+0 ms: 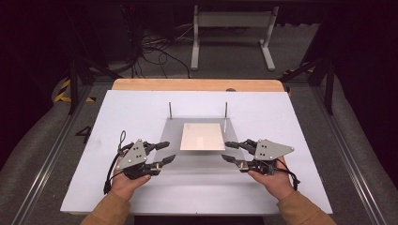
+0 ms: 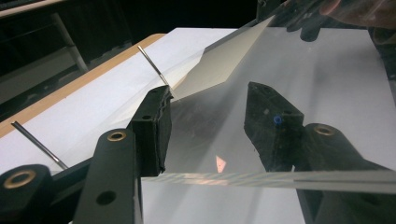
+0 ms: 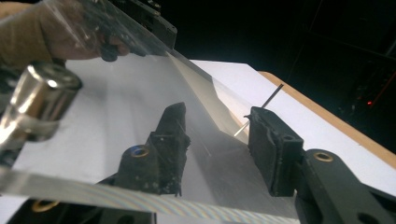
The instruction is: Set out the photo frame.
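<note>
A clear sheet (image 1: 197, 157) lies at the centre of the white table (image 1: 281, 122). The left gripper (image 1: 159, 153) at 9 o'clock and the right gripper (image 1: 232, 152) at 3 o'clock each clamp one of its edges. The floor (image 1: 225, 58) around is dark grey.

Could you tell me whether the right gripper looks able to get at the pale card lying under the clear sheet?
Probably not directly. The right gripper stands at the right edge of the clear sheet, with that edge between its jaws, and the pale card seems to lie beneath the sheet, which covers it.
</note>
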Tool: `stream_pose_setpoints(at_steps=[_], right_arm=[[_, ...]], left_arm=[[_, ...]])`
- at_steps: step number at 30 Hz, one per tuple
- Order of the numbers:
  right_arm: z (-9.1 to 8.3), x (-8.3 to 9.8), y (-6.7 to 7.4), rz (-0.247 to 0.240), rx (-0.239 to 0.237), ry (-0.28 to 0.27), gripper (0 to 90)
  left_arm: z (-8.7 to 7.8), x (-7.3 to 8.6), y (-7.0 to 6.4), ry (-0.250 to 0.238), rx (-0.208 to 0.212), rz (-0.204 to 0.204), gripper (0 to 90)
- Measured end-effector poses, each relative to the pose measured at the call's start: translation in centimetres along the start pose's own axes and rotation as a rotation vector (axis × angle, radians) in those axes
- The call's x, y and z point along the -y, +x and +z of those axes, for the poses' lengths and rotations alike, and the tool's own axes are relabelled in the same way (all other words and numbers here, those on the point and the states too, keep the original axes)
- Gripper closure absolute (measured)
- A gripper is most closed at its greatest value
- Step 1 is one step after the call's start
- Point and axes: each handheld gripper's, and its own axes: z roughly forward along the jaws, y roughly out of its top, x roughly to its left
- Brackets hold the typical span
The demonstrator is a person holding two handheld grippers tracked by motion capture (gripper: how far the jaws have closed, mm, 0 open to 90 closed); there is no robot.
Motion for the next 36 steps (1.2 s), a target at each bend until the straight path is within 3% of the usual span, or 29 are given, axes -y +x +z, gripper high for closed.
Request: stream_pose_setpoints(at_steps=[3,10,16,26,30,34,36], right_arm=[[0.0,-0.2,0.0,-0.027,0.011,0.008,58.1],[0.0,-0.8,-0.5,-0.032,0.019,0.004,60.0],[0.0,-1.5,-1.0,-0.043,0.032,-0.009,61.2],[0.1,-3.5,-2.9,-0.063,0.085,-0.045,62.2],[0.1,-4.4,-3.6,-0.083,0.115,-0.062,62.4],[-0.2,-5.7,-4.2,-0.096,0.135,-0.067,63.2],[-0.3,-5.9,-4.4,-0.095,0.133,-0.073,63.5]], left_arm=[[0.0,-0.1,0.1,-0.005,-0.003,-0.002,50.2],[0.0,-1.1,0.4,0.017,-0.023,0.009,52.7],[0.1,-1.8,0.8,-0.009,-0.048,0.018,53.7],[0.3,-4.8,2.8,-0.015,-0.065,0.036,56.3],[0.5,-5.6,3.2,-0.032,-0.070,0.038,56.7],[0.9,-7.6,3.6,-0.036,-0.080,0.061,58.3],[1.0,-8.1,3.8,-0.035,-0.078,0.054,58.2]])
